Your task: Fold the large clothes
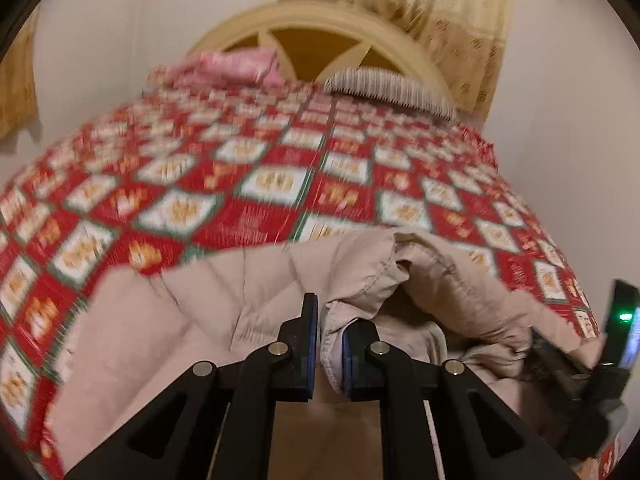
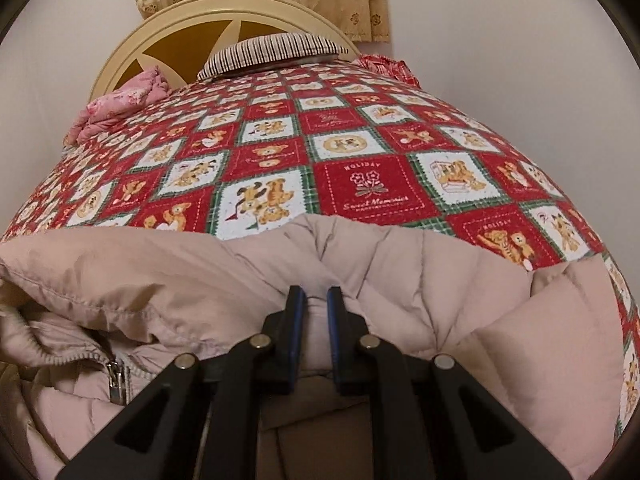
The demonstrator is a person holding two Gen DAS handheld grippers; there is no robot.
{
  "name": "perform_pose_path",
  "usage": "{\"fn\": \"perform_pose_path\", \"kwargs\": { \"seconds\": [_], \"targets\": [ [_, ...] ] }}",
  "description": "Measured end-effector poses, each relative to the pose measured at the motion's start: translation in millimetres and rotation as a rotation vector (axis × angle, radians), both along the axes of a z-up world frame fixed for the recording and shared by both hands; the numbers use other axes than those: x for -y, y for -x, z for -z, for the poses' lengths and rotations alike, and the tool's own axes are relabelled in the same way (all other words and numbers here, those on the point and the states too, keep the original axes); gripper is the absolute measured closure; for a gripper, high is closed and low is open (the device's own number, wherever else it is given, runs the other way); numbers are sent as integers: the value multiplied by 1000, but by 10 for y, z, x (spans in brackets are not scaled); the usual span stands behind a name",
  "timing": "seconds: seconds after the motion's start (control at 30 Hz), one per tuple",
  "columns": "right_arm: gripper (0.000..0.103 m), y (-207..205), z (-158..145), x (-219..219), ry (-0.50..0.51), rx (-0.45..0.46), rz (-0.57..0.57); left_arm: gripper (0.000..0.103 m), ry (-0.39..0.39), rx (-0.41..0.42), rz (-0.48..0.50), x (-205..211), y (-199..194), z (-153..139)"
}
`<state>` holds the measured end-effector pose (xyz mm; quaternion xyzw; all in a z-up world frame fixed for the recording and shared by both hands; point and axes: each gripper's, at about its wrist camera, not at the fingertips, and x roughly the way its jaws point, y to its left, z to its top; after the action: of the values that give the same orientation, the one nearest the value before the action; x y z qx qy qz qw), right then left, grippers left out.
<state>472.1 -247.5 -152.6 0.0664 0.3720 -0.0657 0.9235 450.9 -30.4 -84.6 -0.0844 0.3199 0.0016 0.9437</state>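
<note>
A puffy beige quilted jacket (image 2: 460, 292) lies at the near edge of the bed, on a red-and-white checked teddy-bear bedspread (image 2: 360, 184). The left gripper (image 1: 330, 320) pinches a stitched hem fold; the right gripper (image 2: 316, 300) is narrowed on a padded fold. At the far end, a striped pillow (image 2: 276, 52) leans against a cream arched headboard (image 2: 168, 28).

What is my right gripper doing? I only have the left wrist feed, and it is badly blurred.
Observer: The right gripper is shut on a fold of the beige puffer jacket.
Operator: Is there a zipper anywhere? I can't find one.
Observer: Yes, the zipper pull shows in the right wrist view, on the jacket's open front to the left of the gripper.
Operator: Can the bedspread print be read there?
Observer: Yes, the bedspread is sharp: teddy bear squares, and a red one reading "Holiday Sweet Memories".
</note>
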Motion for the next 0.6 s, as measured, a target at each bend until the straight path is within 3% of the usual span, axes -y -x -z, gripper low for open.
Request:
{"fn": "perform_pose_path", "kwargs": {
  "seconds": [0.07, 0.17, 0.27, 0.47, 0.5, 0.6],
  "targets": [
    [89, 11, -2, 14, -11, 8, 0, 92, -50, 49, 24, 122, 88, -168],
    [89, 31, -6, 53, -40, 20, 3, 92, -20, 48, 52, 156, 39, -336],
    [89, 47, -11, 71, -57, 28, 4, 92, 58, -61, 48, 53, -152, -346],
    [89, 47, -11, 70, -69, 30, -1, 87, 64, -289, 135, -200, -118, 14],
    [89, 47, -11, 74, -74, 31, -2, 87, 69, -302, 144, -209, -48, 34],
    [89, 52, -12, 89, -86, 34, -1, 87, -29, -271, 149, -108, 188, -55]
  ]
}}
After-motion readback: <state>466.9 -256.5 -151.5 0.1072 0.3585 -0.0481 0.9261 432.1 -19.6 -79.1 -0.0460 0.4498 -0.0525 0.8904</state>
